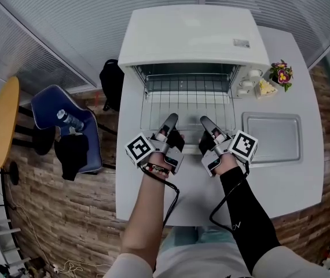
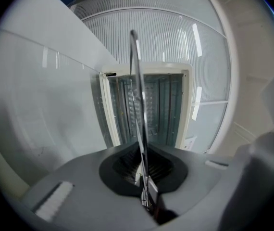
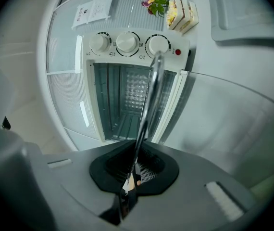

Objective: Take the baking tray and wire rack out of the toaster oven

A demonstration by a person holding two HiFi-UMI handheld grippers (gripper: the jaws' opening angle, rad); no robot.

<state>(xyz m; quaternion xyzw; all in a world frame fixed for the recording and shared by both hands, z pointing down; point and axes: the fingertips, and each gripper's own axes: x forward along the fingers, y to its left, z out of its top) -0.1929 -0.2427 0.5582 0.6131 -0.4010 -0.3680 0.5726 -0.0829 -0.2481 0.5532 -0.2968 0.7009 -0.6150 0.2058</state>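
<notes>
**Head view:** A white toaster oven (image 1: pixel 194 36) stands at the upper centre of a pale counter (image 1: pixel 298 184), with its door lowered toward the person. The wire rack (image 1: pixel 188 100) sticks out of the oven mouth and lies over that door. The left tool (image 1: pixel 168 123) and the right tool (image 1: pixel 207 125) sit side by side at the rack's near edge, both pointing toward the oven. The baking tray (image 1: pixel 272 138) lies flat on the counter at centre right, just beside the door and apart from both tools. A small bunch of flowers (image 1: pixel 281 73) sits to the right of the oven.

**Left gripper view:** This tool's jaws are closed on the rack's front wire. The rack runs edge-on up the middle of the frame to the open oven cavity.

**Right gripper view:** This tool is also clamped on the rack, which is seen edge-on at centre. Three knobs (image 3: pixel 127 42) line the upper middle, and the tray shows in the upper right corner.
</notes>
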